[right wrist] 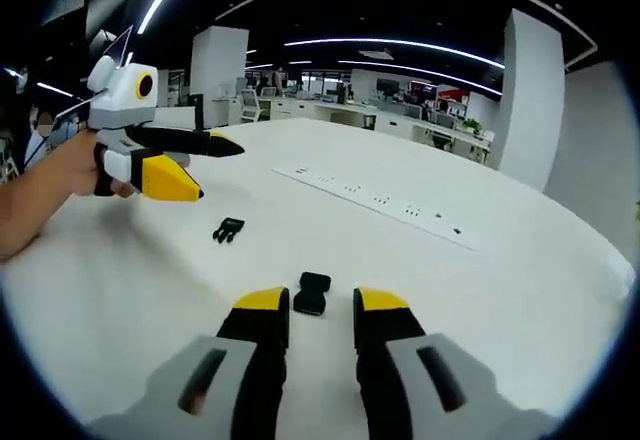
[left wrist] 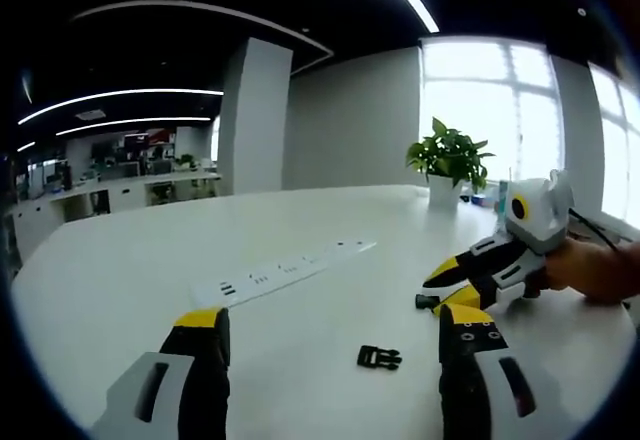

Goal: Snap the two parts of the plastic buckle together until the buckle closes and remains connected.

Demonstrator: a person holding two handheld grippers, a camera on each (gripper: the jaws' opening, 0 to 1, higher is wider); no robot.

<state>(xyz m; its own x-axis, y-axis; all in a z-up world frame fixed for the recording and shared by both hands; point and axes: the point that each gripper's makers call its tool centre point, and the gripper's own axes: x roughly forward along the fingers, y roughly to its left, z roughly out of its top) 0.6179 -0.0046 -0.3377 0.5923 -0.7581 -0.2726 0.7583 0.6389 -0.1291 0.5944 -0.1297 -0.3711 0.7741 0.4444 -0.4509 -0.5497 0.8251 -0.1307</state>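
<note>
Buckle parts lie apart on the white table [left wrist: 120, 270], not joined. Left gripper view, from left to right: my left gripper [left wrist: 330, 335] rises from the bottom edge with its yellow-tipped jaws spread wide and nothing between them; the power strip [left wrist: 285, 268] lies flat beyond them; the pronged buckle part [left wrist: 379, 357] rests on the table just inside my right-hand jaw, untouched. Further right, my right gripper [left wrist: 446, 290] comes in low over the table, its tips near the socket buckle part [left wrist: 424, 302]; a potted plant [left wrist: 448, 160] stands behind it by the window.

Right gripper view, from left to right: my left gripper [right wrist: 205, 168] is held above the table by my hand [right wrist: 75, 165], jaws parted and empty. The pronged buckle part [right wrist: 228, 229] lies below and beyond it. At centre, the socket buckle part [right wrist: 311, 293] sits on the table between the tips of my right gripper [right wrist: 320, 305], whose jaws stand open on either side of it without clamping. The power strip [right wrist: 375, 200] runs off to the right.
</note>
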